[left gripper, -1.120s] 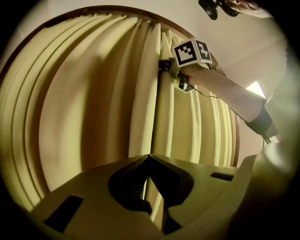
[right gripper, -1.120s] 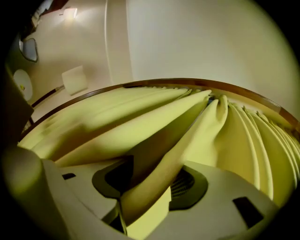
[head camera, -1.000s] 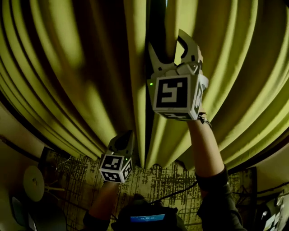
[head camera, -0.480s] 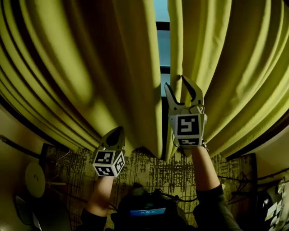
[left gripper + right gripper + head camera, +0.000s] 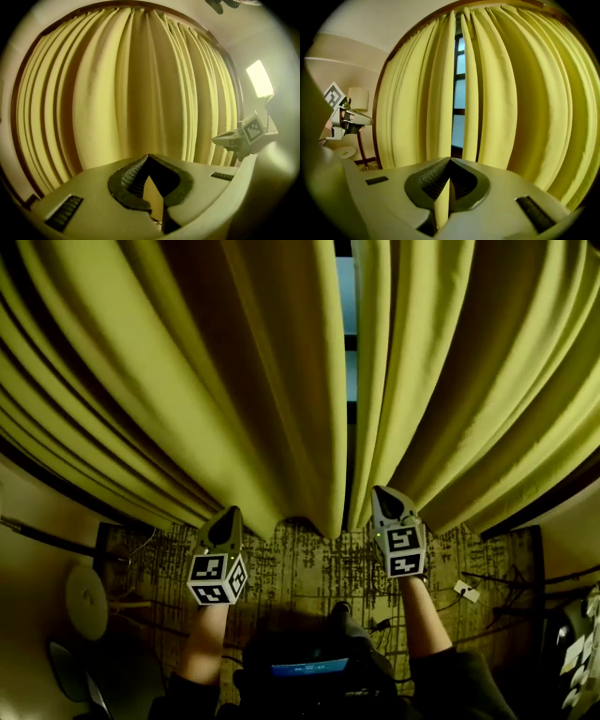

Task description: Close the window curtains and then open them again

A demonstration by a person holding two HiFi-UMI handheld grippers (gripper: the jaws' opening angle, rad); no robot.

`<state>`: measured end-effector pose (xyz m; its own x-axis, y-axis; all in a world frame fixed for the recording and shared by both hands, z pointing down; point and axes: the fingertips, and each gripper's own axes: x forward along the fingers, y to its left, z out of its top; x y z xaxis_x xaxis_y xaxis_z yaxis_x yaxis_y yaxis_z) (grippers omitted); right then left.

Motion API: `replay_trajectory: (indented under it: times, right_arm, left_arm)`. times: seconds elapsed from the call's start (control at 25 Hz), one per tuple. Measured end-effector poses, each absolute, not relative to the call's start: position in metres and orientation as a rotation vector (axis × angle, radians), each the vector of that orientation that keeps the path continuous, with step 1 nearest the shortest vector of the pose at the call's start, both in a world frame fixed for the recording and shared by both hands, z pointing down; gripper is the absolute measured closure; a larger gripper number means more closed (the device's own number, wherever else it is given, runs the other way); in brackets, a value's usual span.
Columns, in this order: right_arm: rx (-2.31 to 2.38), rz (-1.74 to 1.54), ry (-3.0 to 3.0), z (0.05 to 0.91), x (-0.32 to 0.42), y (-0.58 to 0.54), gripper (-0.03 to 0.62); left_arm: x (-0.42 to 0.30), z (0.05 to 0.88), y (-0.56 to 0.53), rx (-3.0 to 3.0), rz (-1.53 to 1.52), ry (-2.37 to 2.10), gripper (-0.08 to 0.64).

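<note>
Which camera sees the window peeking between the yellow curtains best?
The right gripper view: the window runs tall down the middle between the curtains. The head view shows only a thin strip of it. The left gripper view shows just curtain.

Curtains [image 5: 178, 381]: heavy yellow-green cloth, matt and close-woven, smooth on the face, hanging in deep soft folds with no sheen. The window pane [image 5: 348, 296] in the slit between them is smooth glass, pale blue and faintly glossy, set in a dark frame whose material can't be made out. Floor [image 5: 300, 554]: carpet, rough low pile, dark scratchy pattern on a dull ground; left tool [image 5: 228, 514]: smooth matt grey plastic shell, pads [image 5: 127, 177] black, ribbed and rubbery-looking, its cube faced with flat matt black-and-white print.
</note>
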<state>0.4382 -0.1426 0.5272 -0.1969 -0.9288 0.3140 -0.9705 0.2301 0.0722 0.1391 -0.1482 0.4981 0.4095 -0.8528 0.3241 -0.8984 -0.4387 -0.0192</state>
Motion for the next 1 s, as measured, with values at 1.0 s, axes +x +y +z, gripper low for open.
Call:
replay_trajectory:
  times: [1.0]
  right_arm:
    - [1.884, 0.517, -1.969, 0.624, 0.229, -0.014, 0.575]
  left_arm:
    - [-0.103, 0.541, -0.104, 2.514, 0.427, -1.394, 0.56]
